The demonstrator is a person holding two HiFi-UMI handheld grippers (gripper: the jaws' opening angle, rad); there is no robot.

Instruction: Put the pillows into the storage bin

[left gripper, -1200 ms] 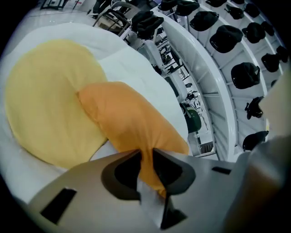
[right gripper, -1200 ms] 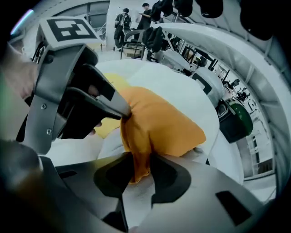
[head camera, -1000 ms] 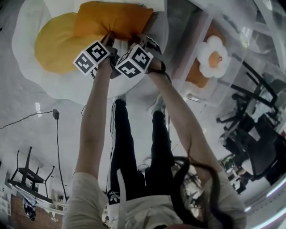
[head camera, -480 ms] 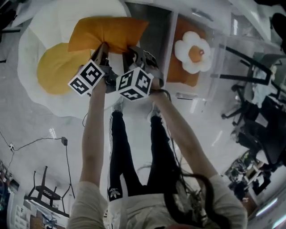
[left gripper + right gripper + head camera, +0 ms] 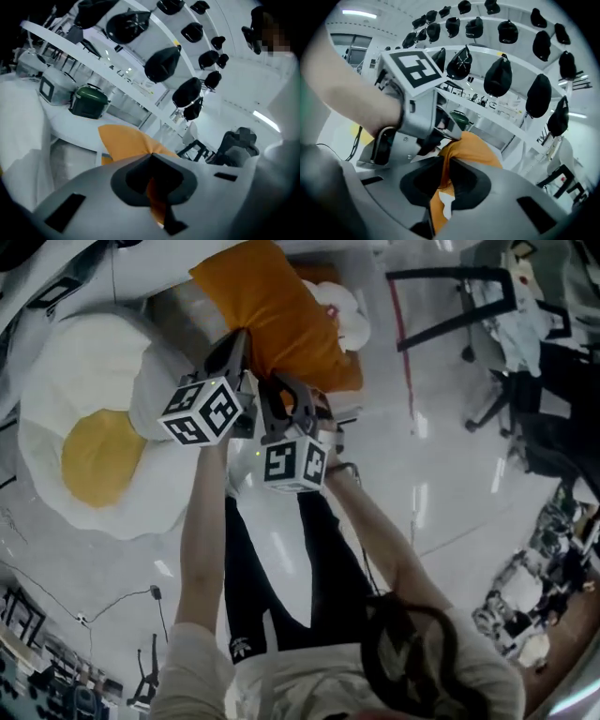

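An orange pillow [image 5: 272, 315] hangs lifted from two pinched points on its near edge. My left gripper [image 5: 236, 345] is shut on the orange fabric [image 5: 124, 140], which shows squeezed between its jaws. My right gripper [image 5: 286, 397], close beside it, has just been closing its jaws, and they pinch a fold of the same pillow [image 5: 473, 145]. The left gripper [image 5: 450, 133] shows in the right gripper view, biting the pillow's edge. Beneath the pillow stands the translucent storage bin [image 5: 178, 307], with a small white fried-egg pillow [image 5: 345, 313] inside it.
A big fried-egg floor cushion [image 5: 84, 446] lies at the left. Office chairs [image 5: 441, 296] stand at the top right, with another dark chair [image 5: 553, 446] at the right. Black caps [image 5: 161, 63] hang on racks above a white table bearing a green case [image 5: 89, 101].
Both grippers have lifted the orange pillow off the big egg cushion and carried it to the right, over the bin. The pillow now hangs turned, its long side pointing away.
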